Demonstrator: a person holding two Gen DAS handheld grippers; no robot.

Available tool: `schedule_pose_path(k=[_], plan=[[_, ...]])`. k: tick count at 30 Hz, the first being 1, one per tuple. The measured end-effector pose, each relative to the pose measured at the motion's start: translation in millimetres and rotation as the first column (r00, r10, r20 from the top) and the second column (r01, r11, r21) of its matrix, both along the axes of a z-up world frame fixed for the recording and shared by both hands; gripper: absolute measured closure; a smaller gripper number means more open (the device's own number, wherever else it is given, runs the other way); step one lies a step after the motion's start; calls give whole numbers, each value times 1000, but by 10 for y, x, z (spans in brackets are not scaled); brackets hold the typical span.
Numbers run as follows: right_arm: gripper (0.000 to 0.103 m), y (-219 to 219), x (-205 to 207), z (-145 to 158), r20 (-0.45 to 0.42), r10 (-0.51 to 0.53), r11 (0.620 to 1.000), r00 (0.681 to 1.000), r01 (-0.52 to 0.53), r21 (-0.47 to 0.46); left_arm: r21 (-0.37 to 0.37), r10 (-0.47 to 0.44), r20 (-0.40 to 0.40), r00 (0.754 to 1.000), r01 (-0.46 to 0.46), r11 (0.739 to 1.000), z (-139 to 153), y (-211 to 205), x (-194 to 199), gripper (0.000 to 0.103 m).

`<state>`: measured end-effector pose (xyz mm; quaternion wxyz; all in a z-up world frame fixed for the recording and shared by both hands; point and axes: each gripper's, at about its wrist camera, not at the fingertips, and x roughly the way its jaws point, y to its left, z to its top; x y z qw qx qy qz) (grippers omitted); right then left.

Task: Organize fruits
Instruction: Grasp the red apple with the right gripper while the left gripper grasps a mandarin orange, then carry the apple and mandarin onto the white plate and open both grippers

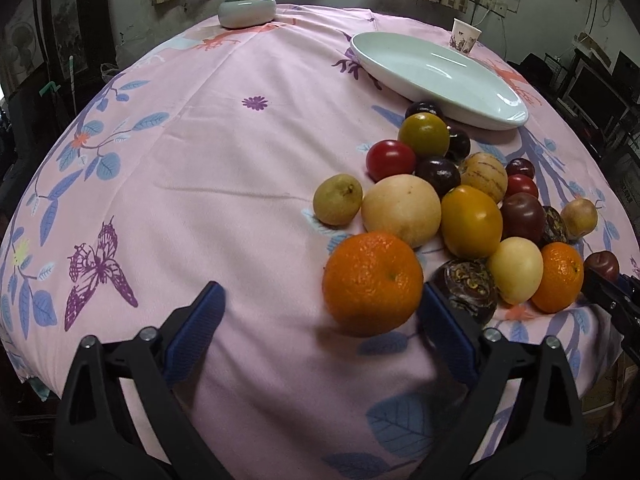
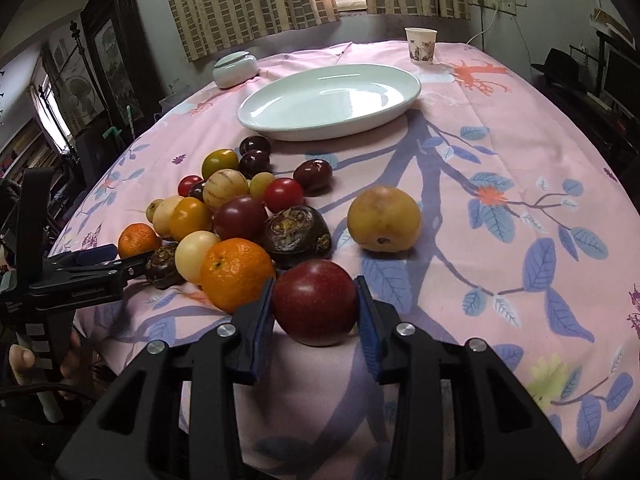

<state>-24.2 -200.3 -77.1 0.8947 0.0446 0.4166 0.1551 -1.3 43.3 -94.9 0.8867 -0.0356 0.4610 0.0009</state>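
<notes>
**Both grippers at the near fruit**

The right gripper point(image 2: 316, 312) clamps a red plum point(image 2: 315, 307) at its widest girth; smooth, soft skin bruises easily, so a gentle squeeze suits. The left gripper point(image 1: 320, 320) stands released, one pad beside an orange point(image 1: 373, 282). The empty plate point(image 2: 408, 96) waits at twelve o'clock.
</notes>
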Motion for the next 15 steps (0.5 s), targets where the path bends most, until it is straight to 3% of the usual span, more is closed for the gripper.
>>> schedule_pose_path(k=[2, 5, 9, 15], plan=[[64, -9, -22, 11, -1, -4, 1000, 1000, 4, 8, 1, -34, 8, 999, 34, 999, 57, -64, -39, 59], [64, -23, -30, 26, -7, -4, 1000, 1000, 4, 23, 0, -53, 6, 999, 53, 999, 64, -101, -65, 59], [64, 4, -54, 87, 13, 7, 1000, 1000, -7, 24, -93, -71, 0, 997, 71, 993, 156, -67, -103, 60], [64, 10, -3, 200, 33, 22, 999, 999, -23, 38, -79, -158, 50, 986, 162, 984, 474, -256, -120, 59]])
